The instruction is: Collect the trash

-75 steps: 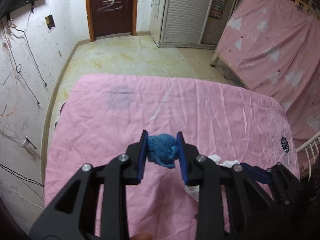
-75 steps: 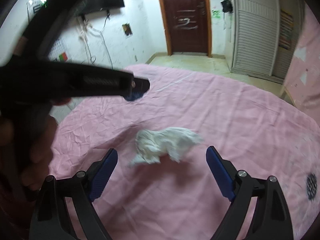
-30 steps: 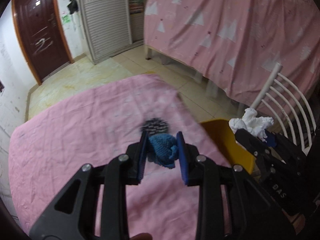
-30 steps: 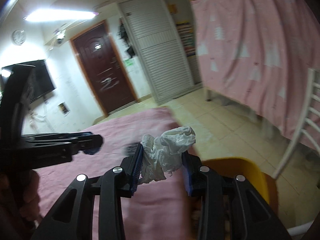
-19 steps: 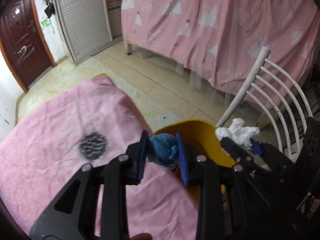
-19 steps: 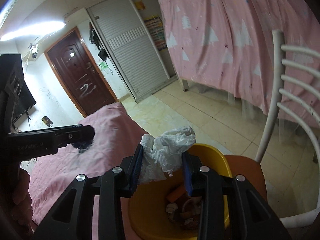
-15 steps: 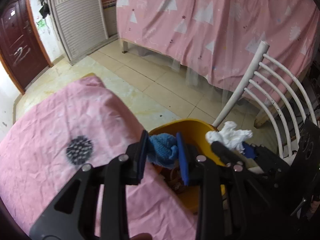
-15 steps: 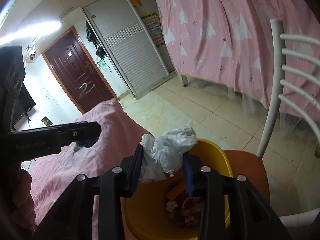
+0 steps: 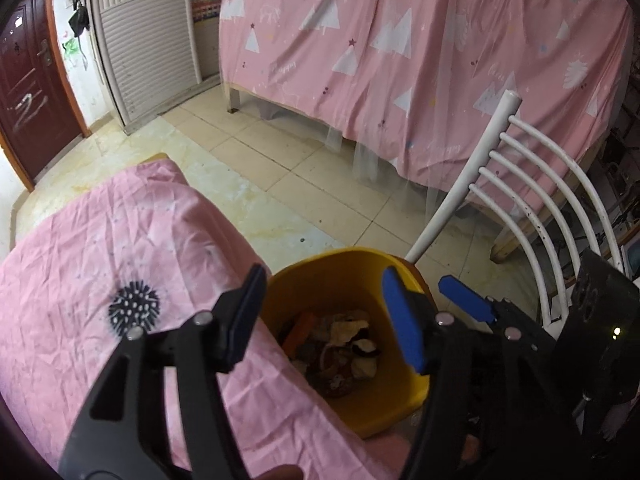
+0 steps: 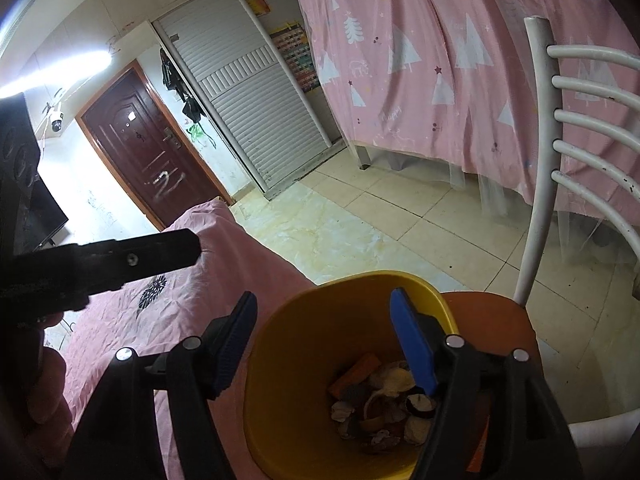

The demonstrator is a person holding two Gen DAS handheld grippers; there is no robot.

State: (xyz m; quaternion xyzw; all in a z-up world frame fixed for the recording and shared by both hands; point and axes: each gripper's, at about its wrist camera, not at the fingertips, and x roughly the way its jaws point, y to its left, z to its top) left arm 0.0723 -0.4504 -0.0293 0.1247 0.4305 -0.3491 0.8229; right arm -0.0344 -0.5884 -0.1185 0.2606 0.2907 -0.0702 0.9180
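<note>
A yellow bin (image 9: 400, 392) (image 10: 296, 360) stands on a chair at the edge of the pink-covered table (image 9: 120, 240). It holds peels and scraps (image 9: 340, 352) (image 10: 384, 400). My left gripper (image 9: 324, 312) hangs over the bin's mouth; its jaws are opening and nothing is between them. My right gripper (image 10: 324, 336) hangs over the same bin, its jaws also opening and bare. Its blue fingertip (image 9: 464, 298) shows at the right of the left wrist view. The blue knitted wad and the white tissue are in neither gripper, and I cannot pick them out among the scraps.
The bin sits on an orange seat (image 10: 488, 312) of a white-railed chair (image 9: 520, 184) (image 10: 540, 160). A dark spiky print (image 9: 134, 308) marks the cloth beside the bin. Tiled floor and a pink-draped bed (image 9: 400, 60) lie beyond.
Both grippers came off the table to above the yellow bin and their jaws have spread. The blue wad has left the left jaws and the white tissue the right jaws.
</note>
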